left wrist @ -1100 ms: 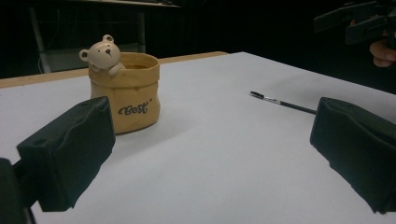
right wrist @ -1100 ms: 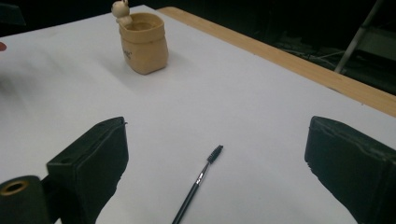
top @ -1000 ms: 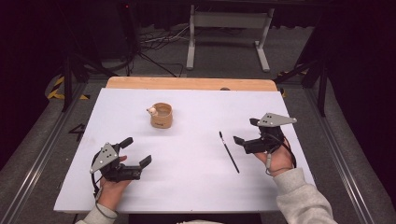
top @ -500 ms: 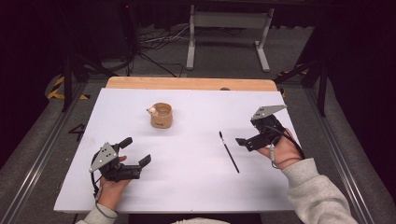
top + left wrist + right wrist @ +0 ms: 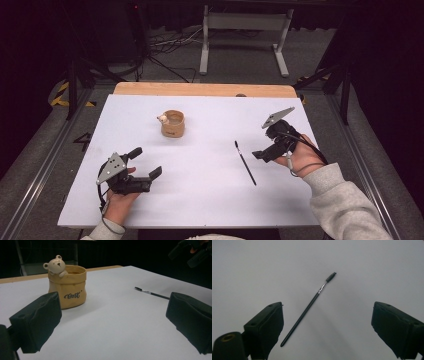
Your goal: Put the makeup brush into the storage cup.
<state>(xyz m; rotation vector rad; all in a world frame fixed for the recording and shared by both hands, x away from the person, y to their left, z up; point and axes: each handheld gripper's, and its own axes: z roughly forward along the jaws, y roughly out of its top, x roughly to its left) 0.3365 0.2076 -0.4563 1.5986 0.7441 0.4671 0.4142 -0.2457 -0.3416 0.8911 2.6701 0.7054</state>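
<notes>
- My right gripper (image 5: 259, 155) hangs over the white table (image 5: 200, 200), tipped down at the slim black brush (image 5: 308, 307). Its 2 jaws stand wide with nothing between the pads; they have just been closing a little.
- The brush lies flat on the table ahead of those jaws, handle end near me, bristle tip farther off. In the high view the brush (image 5: 245, 162) sits just beside the gripper, on its left.
- The risk, as I judge it: such a thin, low handle could roll or skid if 1 pad meets it first, or the pads could scrape the table and close on nothing.
- My left gripper (image 5: 145, 164) rests near the table's front edge, jaws parted and empty.
- Farthest off stands the yellow bear pot (image 5: 67, 286), upright, well apart from the brush.
</notes>
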